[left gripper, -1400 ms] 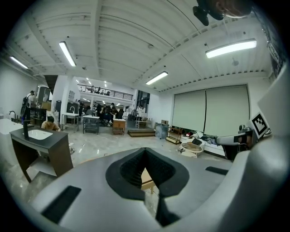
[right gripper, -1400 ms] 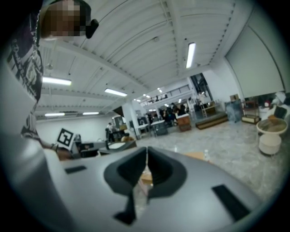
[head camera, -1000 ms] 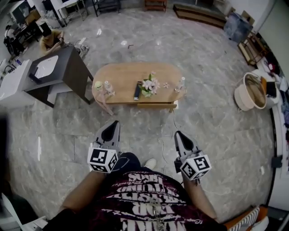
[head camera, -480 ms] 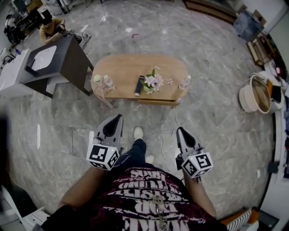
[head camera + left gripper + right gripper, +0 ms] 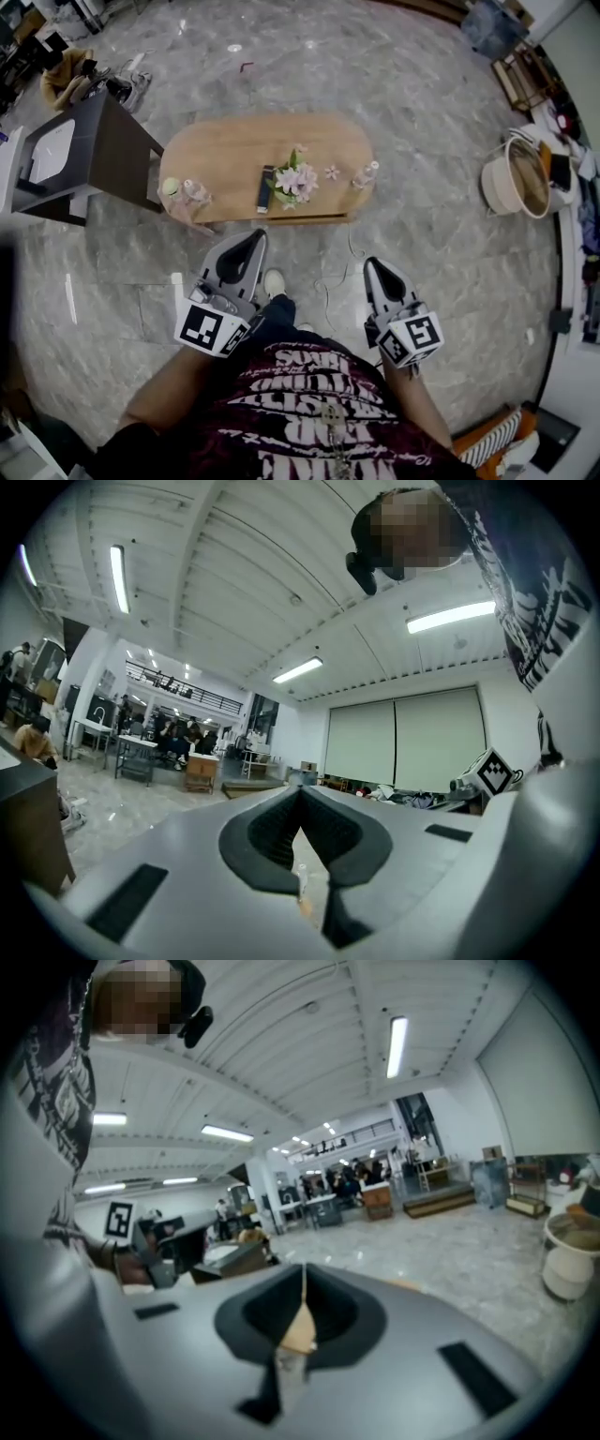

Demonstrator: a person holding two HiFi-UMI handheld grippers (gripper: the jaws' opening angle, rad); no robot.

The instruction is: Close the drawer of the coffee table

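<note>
The left gripper (image 5: 247,242) and the right gripper (image 5: 375,272) both have their jaws pressed together, holding nothing. They sit at lower centre of the head view, clear of the coffee table (image 5: 234,150) above them.

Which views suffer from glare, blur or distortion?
Head view: fisheye curves the room's edges, light spots glare on the marble floor, coffee table sharp. Left gripper view: dark corners, ceiling light blown out. Right gripper view: soft, slightly smeared throughout.

I read desk (image 5: 234,150) light tan wood | floor (image 5: 422,244) grey marble with pale veins | left tool (image 5: 249,236) and right tool (image 5: 373,266) grey, dark pads, black-and-white square markers | flowers (image 5: 292,180) pink and white | shirt (image 5: 319,412) dark maroon, white lettering
</note>
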